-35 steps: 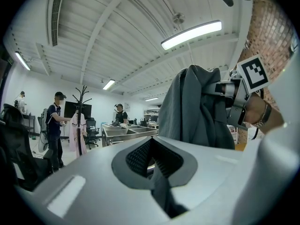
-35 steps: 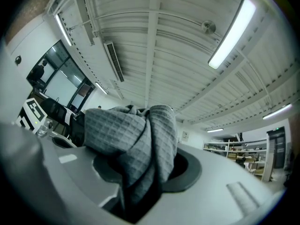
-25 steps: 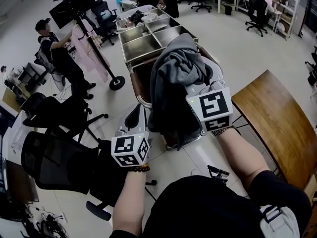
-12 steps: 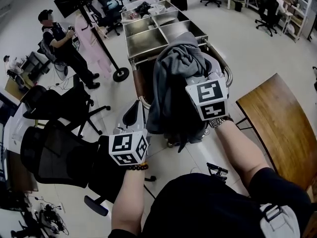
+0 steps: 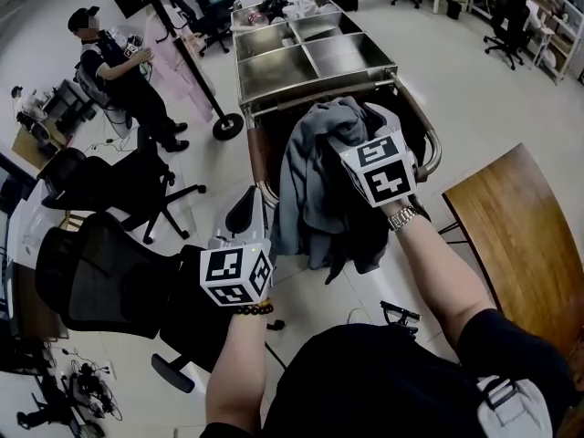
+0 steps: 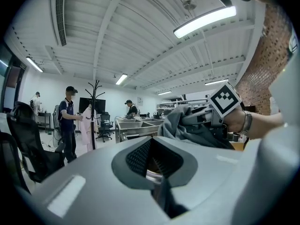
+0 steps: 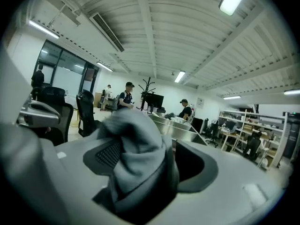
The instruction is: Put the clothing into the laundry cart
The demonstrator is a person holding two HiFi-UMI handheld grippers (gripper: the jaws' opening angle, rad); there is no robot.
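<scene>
Since a second ago the right claw (image 7: 140, 172) has sunk and moved forward, so the clothing (image 5: 310, 181) that was held high above the near end of the laundry cart (image 5: 436, 153) now hangs lower, at the cart's curved rail. The jaws of that claw are opening, with a bunched fold of grey cloth between them. The left claw (image 6: 152, 168) has kept its place low at the left, its jaws together with nothing between them.

The clothing (a grey garment over a darker one) drapes across the cart's near rim, part of it over the round bin and part trailing down outside towards the floor. Beyond the bin the cart carries four steel compartments: the two near ones show bare metal, and the far ones hold a heap of dark and light garments (image 5: 274, 7).

To the left a person (image 5: 114, 71) stands at a coat rack (image 5: 228, 126) with a pink garment (image 5: 178, 76) hanging from it. Black office chairs (image 5: 100, 281) crowd the floor beside the left claw, and a wooden worktop (image 5: 520, 235) stands to the right of the cart.
</scene>
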